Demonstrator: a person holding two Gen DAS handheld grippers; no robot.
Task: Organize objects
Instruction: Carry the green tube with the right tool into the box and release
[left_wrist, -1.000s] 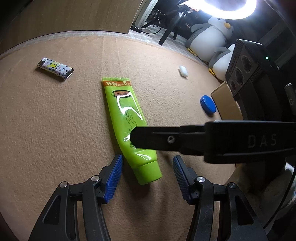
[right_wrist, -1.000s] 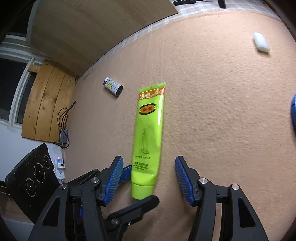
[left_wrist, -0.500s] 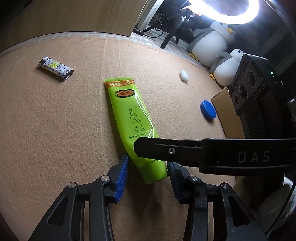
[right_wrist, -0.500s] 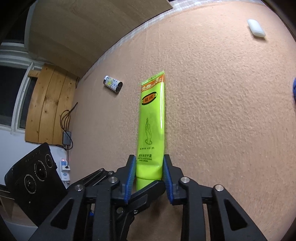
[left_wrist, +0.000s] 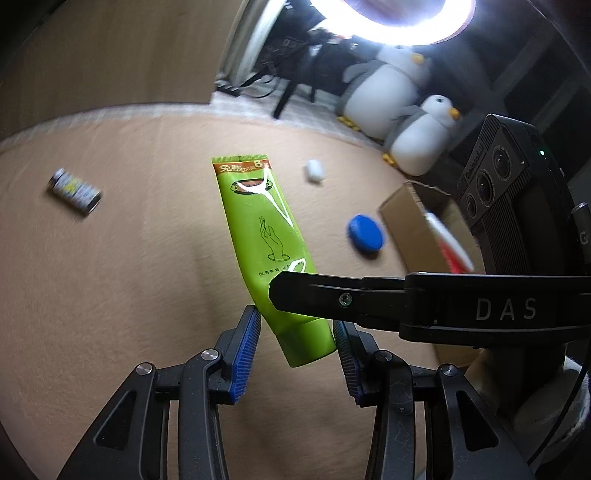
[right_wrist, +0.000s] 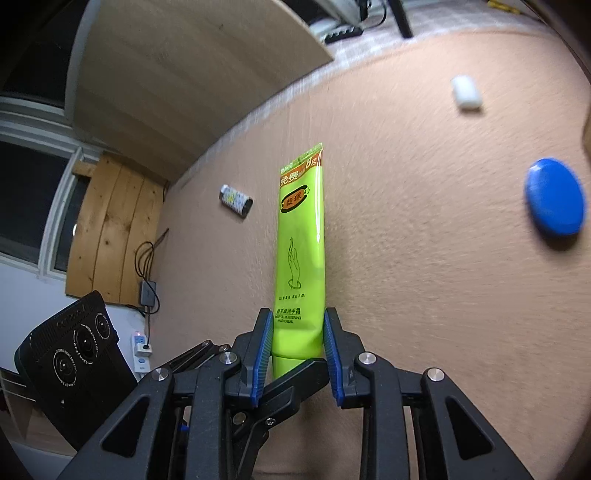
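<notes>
With the green tube (right_wrist: 301, 254), at frame centre, clamped near its cap end between the closed fingers of the right gripper (right_wrist: 297, 338) and straddled untouched by the parted left gripper (left_wrist: 295, 347), a level carry toward the cardboard box (left_wrist: 417, 225) at right is advised.

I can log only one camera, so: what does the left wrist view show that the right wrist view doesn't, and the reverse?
Only the left wrist view shows the cardboard box, two plush penguins and the ring light. Only the right wrist view shows the wooden boards, a wall plug and the right claw clamped on the tube. Both show the green tube, lighter, blue lid, white piece and tan mat.
</notes>
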